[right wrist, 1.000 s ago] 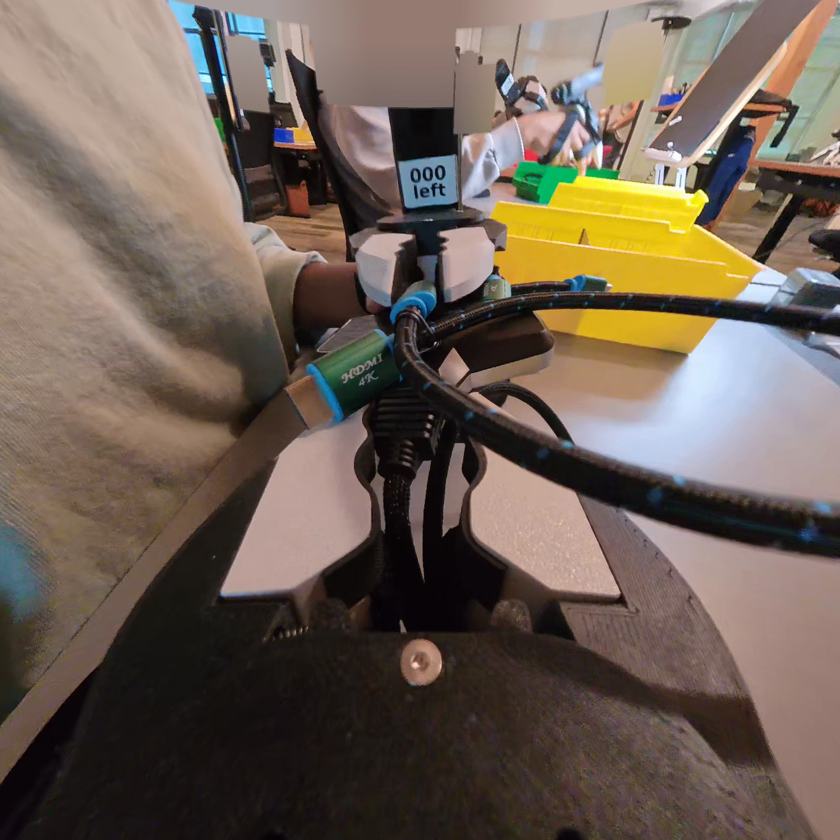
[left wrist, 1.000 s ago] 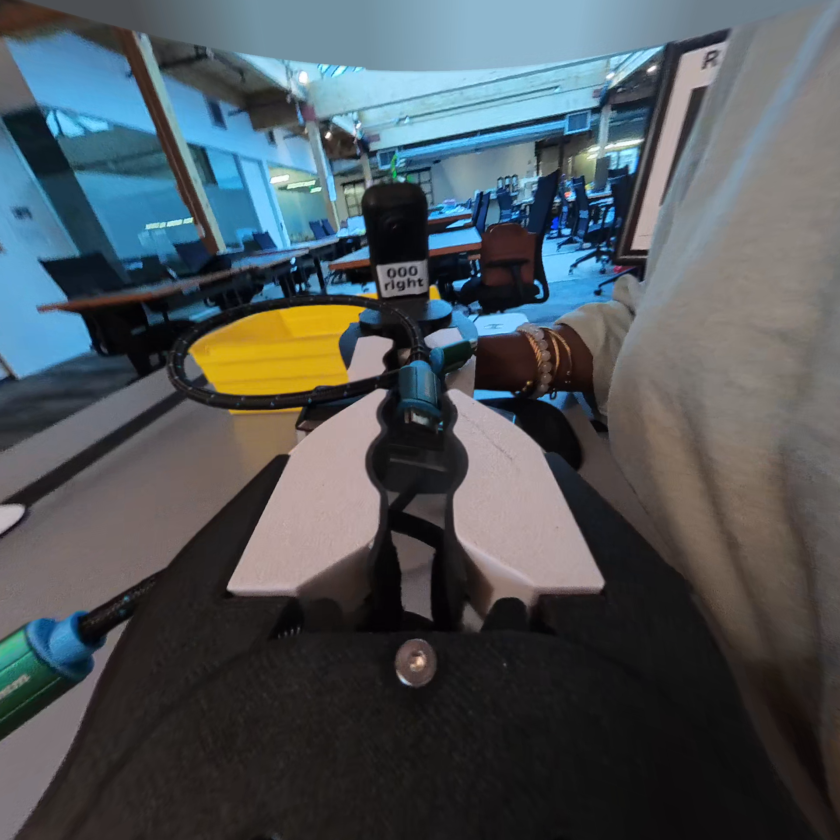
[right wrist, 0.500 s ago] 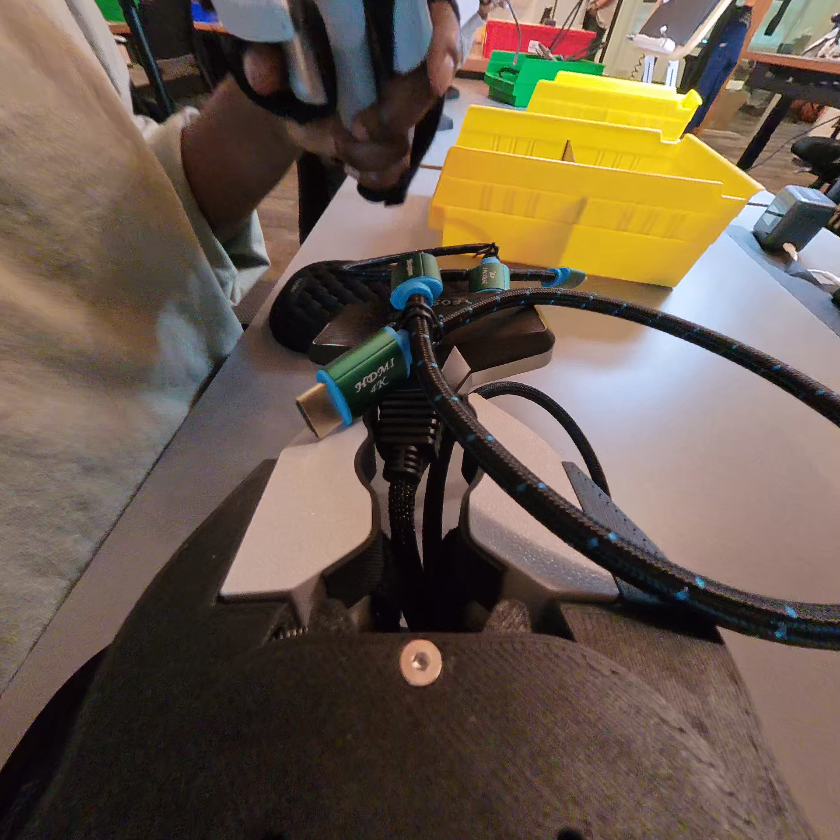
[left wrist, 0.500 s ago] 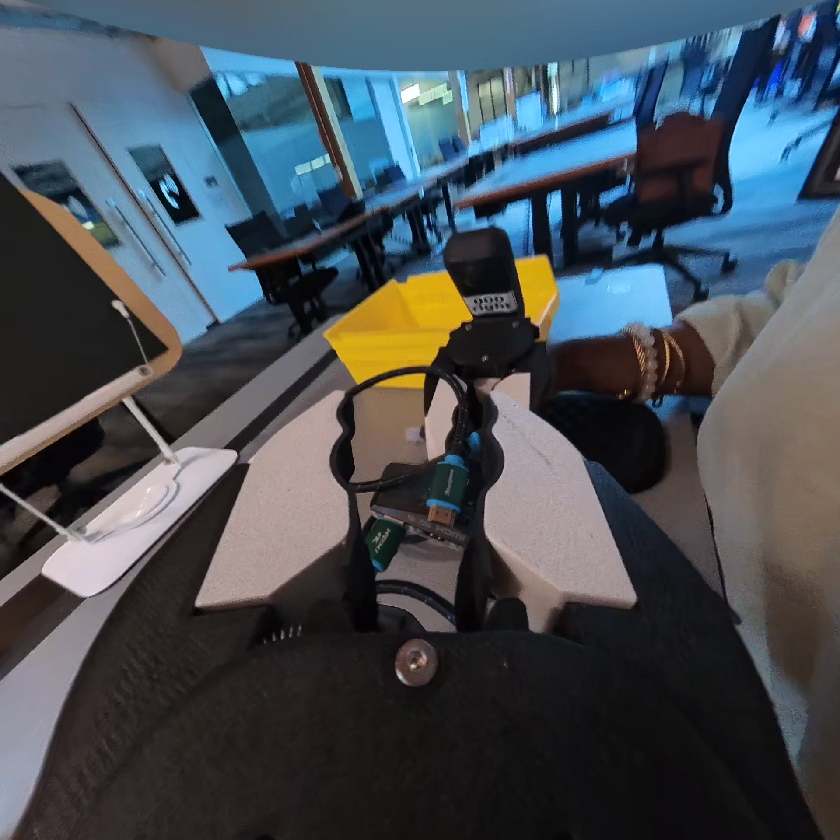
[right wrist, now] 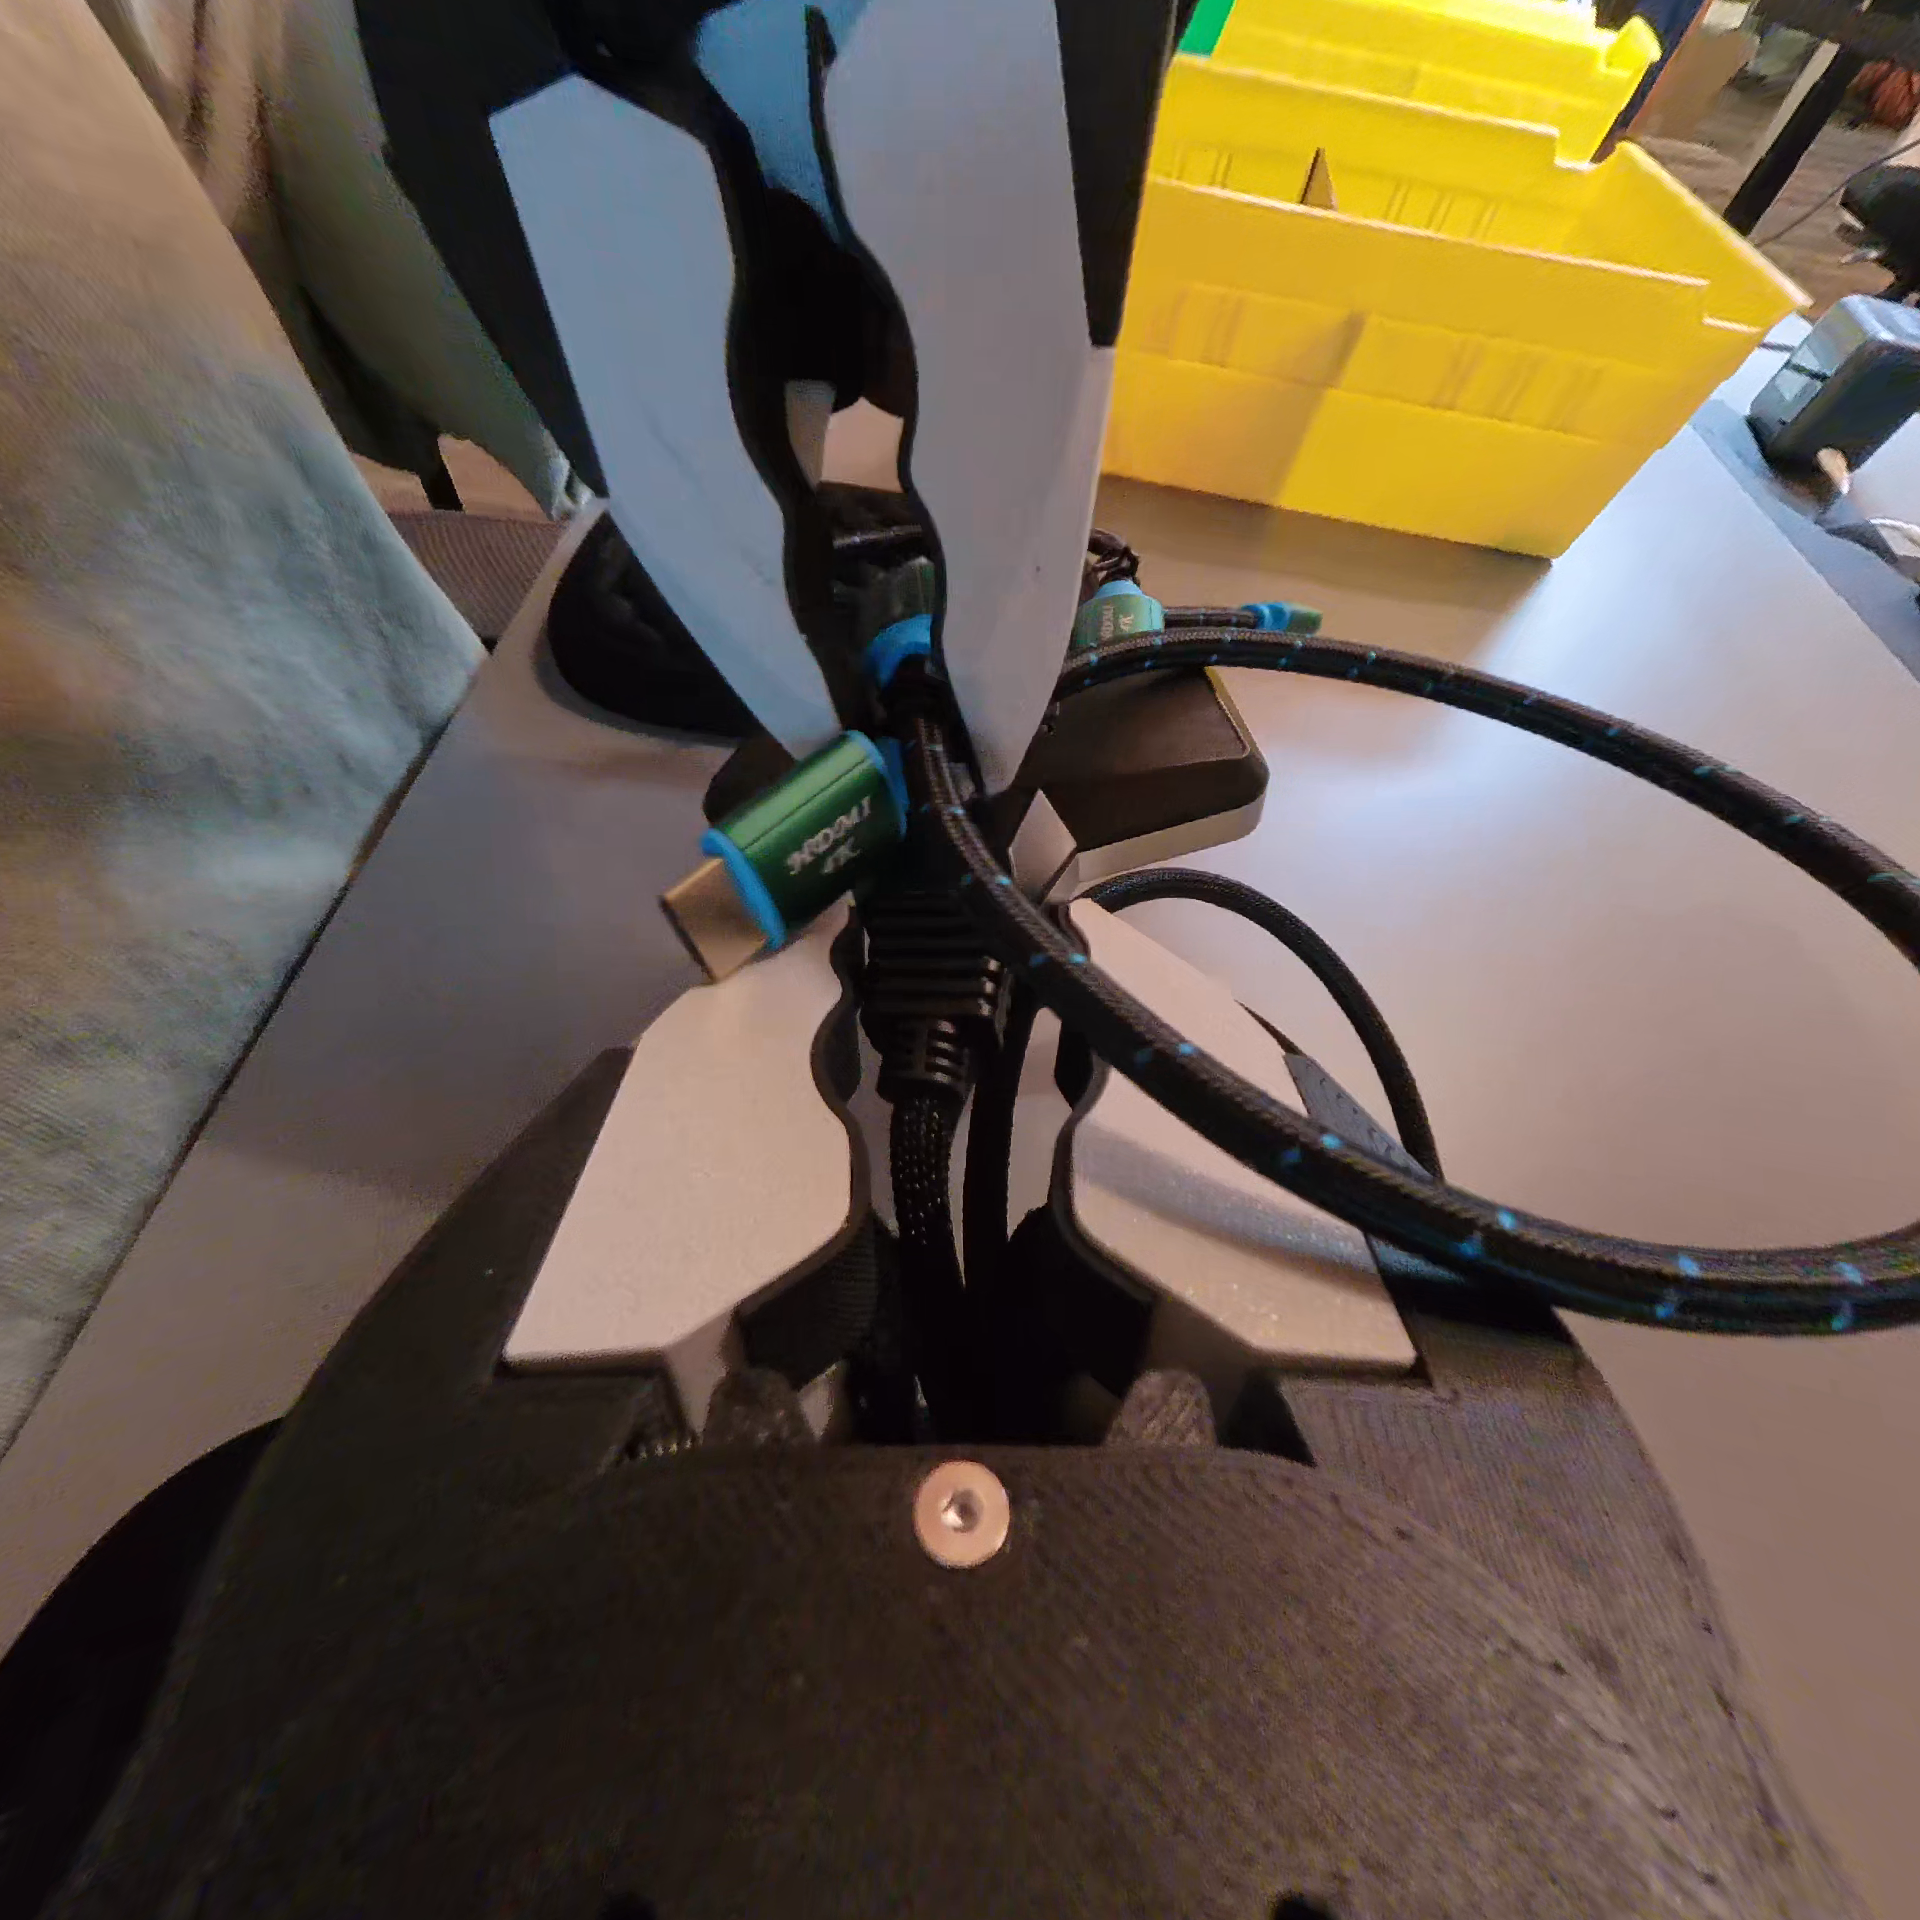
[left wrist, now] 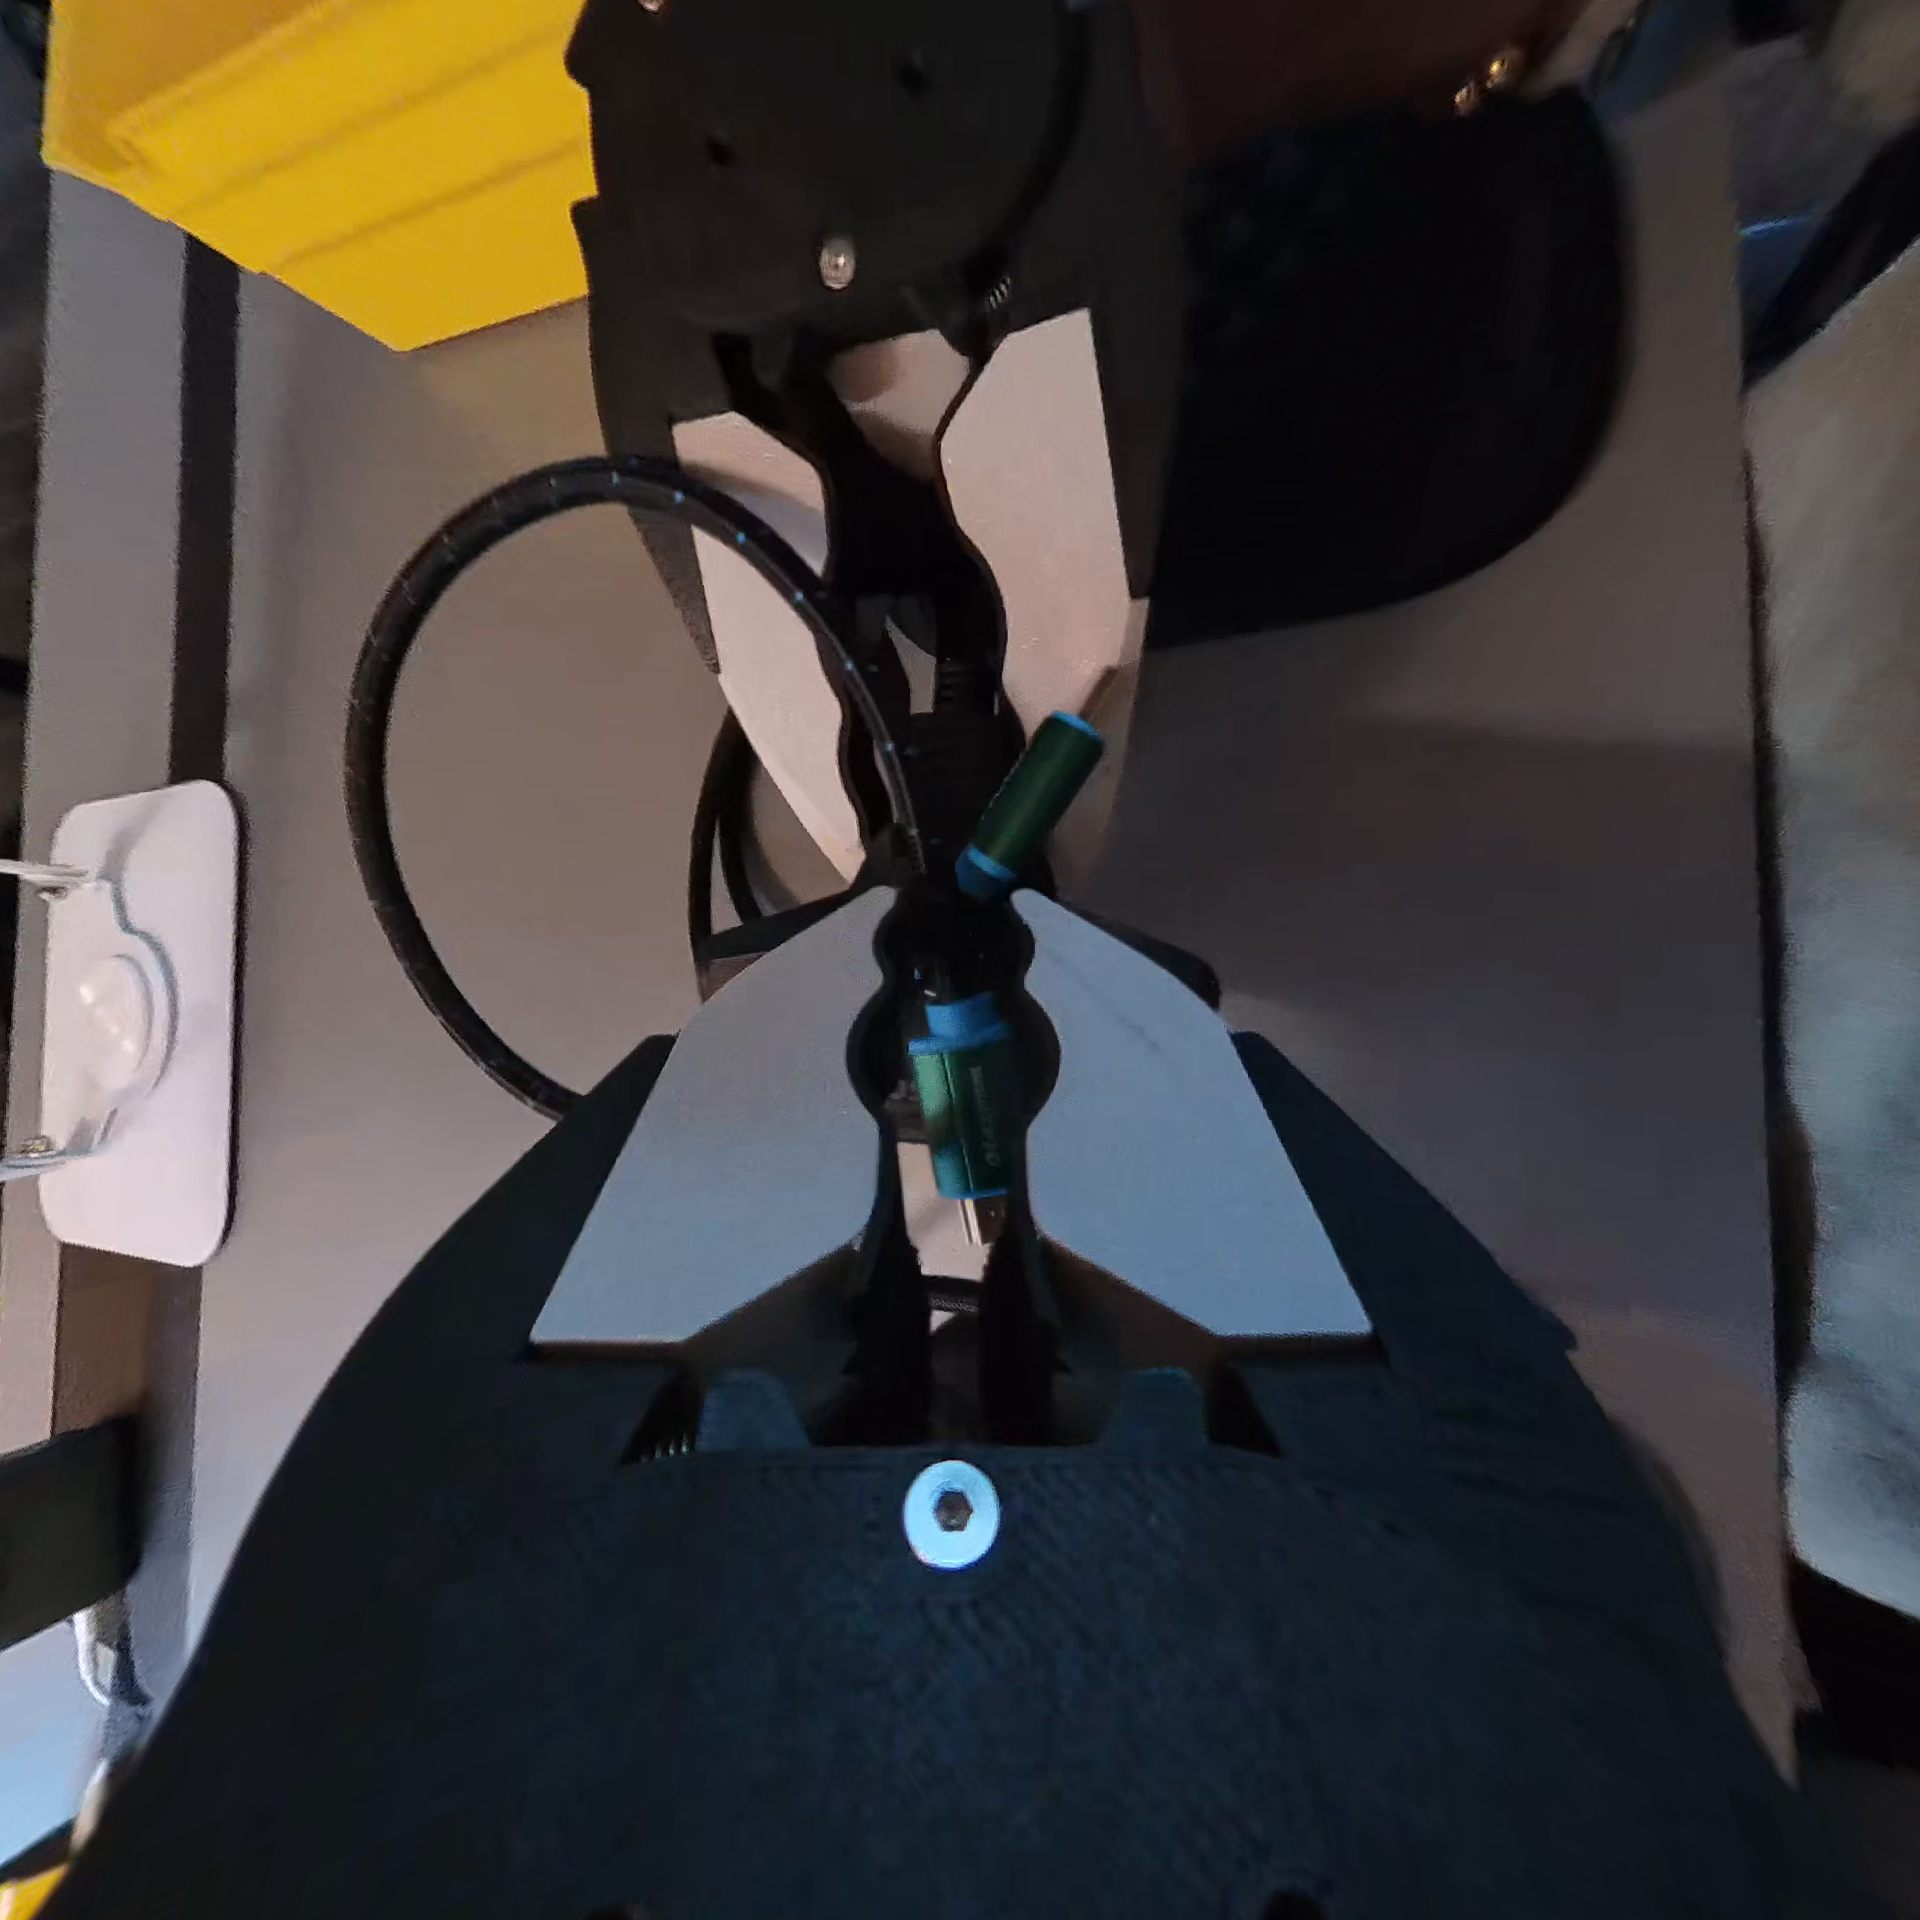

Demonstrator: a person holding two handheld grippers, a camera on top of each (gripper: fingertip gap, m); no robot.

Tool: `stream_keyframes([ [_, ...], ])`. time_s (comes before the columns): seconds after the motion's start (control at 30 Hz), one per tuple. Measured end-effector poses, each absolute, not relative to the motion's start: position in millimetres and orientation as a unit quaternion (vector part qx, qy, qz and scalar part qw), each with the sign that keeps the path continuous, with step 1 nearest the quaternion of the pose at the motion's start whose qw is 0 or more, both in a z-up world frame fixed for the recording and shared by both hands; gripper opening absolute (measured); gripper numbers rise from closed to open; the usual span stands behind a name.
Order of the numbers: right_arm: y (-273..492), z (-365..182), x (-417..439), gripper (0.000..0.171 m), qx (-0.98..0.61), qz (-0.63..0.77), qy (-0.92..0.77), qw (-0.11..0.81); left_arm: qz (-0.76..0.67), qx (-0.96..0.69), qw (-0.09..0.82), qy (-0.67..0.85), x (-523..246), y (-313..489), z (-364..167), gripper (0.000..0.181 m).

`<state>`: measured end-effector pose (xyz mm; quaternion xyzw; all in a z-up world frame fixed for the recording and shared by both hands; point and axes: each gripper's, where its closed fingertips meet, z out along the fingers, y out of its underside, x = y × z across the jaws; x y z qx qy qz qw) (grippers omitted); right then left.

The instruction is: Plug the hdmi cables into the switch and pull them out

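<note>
The black switch (right wrist: 1143,774) lies on the grey table (right wrist: 1558,935). My right gripper (right wrist: 935,935) is shut on the black ribbed plug (right wrist: 925,997) of the switch's own cable. My left gripper (left wrist: 954,904) points straight down, shut on a green HDMI plug with a blue collar (left wrist: 966,1112); its metal end points at the camera. In the right wrist view the left gripper (right wrist: 894,717) comes down from above onto that plug (right wrist: 896,613). A second green plug (right wrist: 800,852) sticks out loose to the left. Its braided black cable (right wrist: 1558,727) loops to the right. Two more plugs (right wrist: 1117,629) lie behind the switch.
A yellow bin (right wrist: 1403,343) stands behind the switch and shows at the top left in the left wrist view (left wrist: 343,156). A white stand base (left wrist: 135,1018) sits at the table's left edge. A grey device (right wrist: 1839,384) lies far right. A person's sleeve (right wrist: 156,623) is at the left. Less than 4 cm separates the two grippers' tips.
The left gripper has swung from level to pointing straight down, dropped over the switch and closed on a green plug. The right gripper has kept its hold on the black plug.
</note>
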<state>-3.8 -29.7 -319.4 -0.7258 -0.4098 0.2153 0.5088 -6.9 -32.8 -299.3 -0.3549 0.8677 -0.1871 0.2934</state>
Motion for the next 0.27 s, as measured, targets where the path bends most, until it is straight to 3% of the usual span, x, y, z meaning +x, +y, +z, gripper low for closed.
stream_keyframes([
  [0.13, -31, -305, 0, 0.034, -0.704, 0.236, -0.392, 0.543, -0.303, -0.365, 0.385, 0.791, -1, -22, -263, 0.013],
  [0.27, -32, -283, 15, 0.034, -0.675, 0.260, -0.349, 0.596, -0.633, -0.322, 0.518, 0.478, -43, 8, -151, 0.012],
])
